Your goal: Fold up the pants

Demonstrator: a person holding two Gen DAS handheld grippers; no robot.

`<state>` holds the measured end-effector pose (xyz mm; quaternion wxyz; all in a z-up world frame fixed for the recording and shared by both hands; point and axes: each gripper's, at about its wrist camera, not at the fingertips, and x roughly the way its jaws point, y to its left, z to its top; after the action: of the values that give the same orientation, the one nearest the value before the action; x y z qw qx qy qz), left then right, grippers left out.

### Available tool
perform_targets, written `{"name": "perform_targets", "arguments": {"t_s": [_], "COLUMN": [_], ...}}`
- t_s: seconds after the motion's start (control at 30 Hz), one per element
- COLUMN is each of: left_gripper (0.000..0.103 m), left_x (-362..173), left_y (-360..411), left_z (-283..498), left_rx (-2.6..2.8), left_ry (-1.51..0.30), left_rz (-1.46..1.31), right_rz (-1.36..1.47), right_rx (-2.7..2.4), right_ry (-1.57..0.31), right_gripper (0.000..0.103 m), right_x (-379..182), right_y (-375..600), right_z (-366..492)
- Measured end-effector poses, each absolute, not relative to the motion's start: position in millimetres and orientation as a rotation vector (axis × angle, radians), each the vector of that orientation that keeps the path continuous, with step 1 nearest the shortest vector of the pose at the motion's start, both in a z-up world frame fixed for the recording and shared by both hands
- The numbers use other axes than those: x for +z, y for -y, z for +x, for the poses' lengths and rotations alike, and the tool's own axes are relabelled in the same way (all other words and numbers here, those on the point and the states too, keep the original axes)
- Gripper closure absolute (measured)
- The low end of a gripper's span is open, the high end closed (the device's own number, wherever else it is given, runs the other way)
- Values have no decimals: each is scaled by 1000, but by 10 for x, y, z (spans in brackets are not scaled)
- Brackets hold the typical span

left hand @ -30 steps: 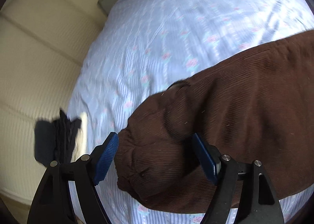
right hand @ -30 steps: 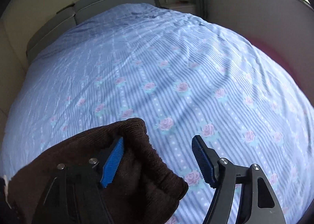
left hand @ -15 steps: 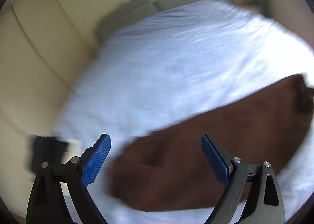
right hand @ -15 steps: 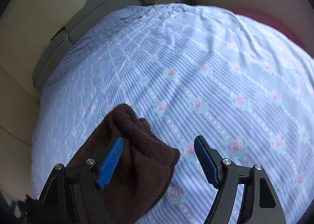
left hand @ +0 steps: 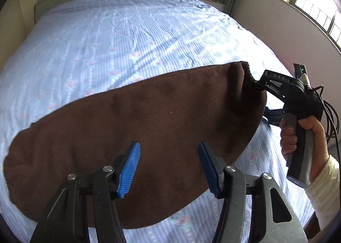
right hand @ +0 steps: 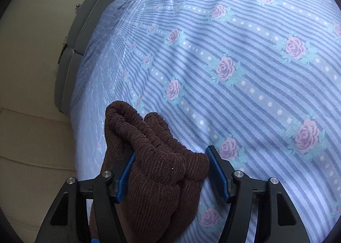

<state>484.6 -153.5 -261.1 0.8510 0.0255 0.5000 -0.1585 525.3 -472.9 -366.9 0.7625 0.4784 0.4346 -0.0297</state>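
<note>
A: While the brown pants (left hand: 136, 128) lie across the striped bedsheet (left hand: 127, 36), my left gripper (left hand: 168, 168) hovers spread above them, holding nothing.

B: And the right?

A: My right gripper (right hand: 170, 172) is closing around the bunched waistband (right hand: 149, 136); I'd say mid-fold, next carrying it over. "DAS" reads on its body.

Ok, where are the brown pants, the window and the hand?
pants (left hand: 149, 119), left wrist view, middle of the fabric
window (left hand: 315, 8), left wrist view, bright panes
hand (left hand: 298, 136), left wrist view, fingers round the handle
</note>
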Motion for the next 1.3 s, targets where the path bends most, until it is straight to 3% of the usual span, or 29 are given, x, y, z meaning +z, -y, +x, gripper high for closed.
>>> {"name": "perform_targets", "arguments": {"t_s": [0.1,0.17,0.37,0.63,0.73,0.77,0.83,0.87,0.9,1.03,1.13,1.3], "left_gripper": [60,67,78,78,78,75,58,32,24,24,14,14], "left_x": [-2651,-2676,-2915,-3276,-3181,-3084,-2673,-2452,-2284,-1783,-1519,-1305], "left_y": [1526,1525,1585,1626,1632,1605,1438,1315,1199,728,404,-105], "left_z": [4917,4948,4871,4887,5003,5029,4993,4950,4906,4690,4512,4275], "left_rx": [-333,-334,-325,-290,-303,-287,-212,-159,-107,20,91,42], "left_ry": [-1077,-1088,-1164,-1232,-1302,-1308,-1242,-1219,-1222,-1268,-1219,-1180], "left_rz": [7,-1,64,56,79,73,22,-16,-51,-121,-98,-13], "right_rz": [1043,1063,878,764,708,678,639,616,590,444,307,180], "right_rx": [-46,-50,-135,-137,-152,-159,-161,-158,-157,-155,-154,-177], "right_ry": [-955,-935,-879,-914,-930,-930,-926,-927,-929,-926,-899,-853], "right_gripper": [58,62,63,63,63,63,63,63,63,63,63,63], "right_x": [-3675,-3629,-3088,-2849,-2708,-2634,-2483,-2392,-2317,-1963,-1696,-1337], "right_y": [4747,4793,4621,4502,4395,4353,4298,4257,4214,3902,3549,2957], "right_z": [5223,5124,4924,5043,5101,5107,5069,5074,5070,5062,4975,4874]}}
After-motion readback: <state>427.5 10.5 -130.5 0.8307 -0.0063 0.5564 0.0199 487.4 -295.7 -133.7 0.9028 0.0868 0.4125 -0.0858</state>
